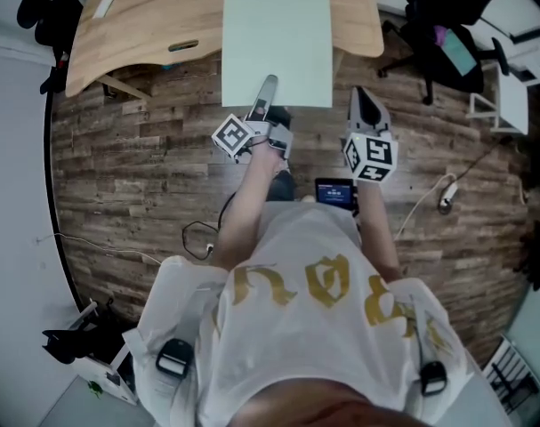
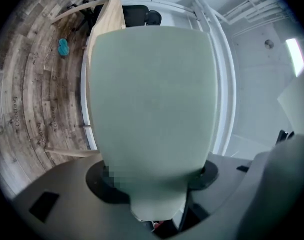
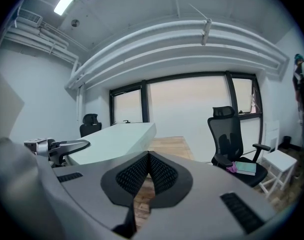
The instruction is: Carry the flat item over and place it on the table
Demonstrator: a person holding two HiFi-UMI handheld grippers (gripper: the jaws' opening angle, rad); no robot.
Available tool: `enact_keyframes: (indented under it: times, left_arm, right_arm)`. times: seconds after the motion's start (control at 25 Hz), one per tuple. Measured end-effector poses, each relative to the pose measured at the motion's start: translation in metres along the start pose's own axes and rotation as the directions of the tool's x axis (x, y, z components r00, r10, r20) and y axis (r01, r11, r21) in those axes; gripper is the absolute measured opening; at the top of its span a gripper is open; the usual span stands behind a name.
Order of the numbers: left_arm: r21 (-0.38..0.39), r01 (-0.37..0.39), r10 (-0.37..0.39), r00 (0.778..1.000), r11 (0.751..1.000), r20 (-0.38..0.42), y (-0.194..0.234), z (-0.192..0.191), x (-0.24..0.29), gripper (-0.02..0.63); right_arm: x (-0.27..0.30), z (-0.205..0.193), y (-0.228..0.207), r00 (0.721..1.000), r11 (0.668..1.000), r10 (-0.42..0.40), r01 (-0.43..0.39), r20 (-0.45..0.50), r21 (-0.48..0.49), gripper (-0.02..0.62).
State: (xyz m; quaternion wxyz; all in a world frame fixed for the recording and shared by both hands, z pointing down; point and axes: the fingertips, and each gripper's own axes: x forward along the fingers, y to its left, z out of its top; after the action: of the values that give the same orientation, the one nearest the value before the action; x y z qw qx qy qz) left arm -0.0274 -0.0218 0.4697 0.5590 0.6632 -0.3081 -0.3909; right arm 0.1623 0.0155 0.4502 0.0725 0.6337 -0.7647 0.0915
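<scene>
The flat item is a pale green rectangular board. It is held level, its far part over the light wooden table and its near edge out over the floor. My left gripper is shut on the middle of that near edge. In the left gripper view the board fills most of the picture and runs down between the jaws of the left gripper. My right gripper hovers just right of the board, shut and empty. In the right gripper view its pads meet, and the board and the left gripper lie to the left.
A black office chair with a teal book on its seat stands right of the table, a white stand beside it. Another dark chair is at the far left. A white cable and plug lie on the wood floor.
</scene>
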Motion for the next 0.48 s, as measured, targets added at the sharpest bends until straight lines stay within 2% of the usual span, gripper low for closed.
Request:
enact_keyframes:
  times: [0.48]
  left_arm:
    - [-0.029, -0.023, 0.021, 0.997, 0.999, -0.073, 0.033, 0.052, 0.08, 0.281]
  right_arm:
    - [0.084, 0.005, -0.009, 0.996, 0.997, -0.073, 0.074, -0.041, 0.01, -0.002]
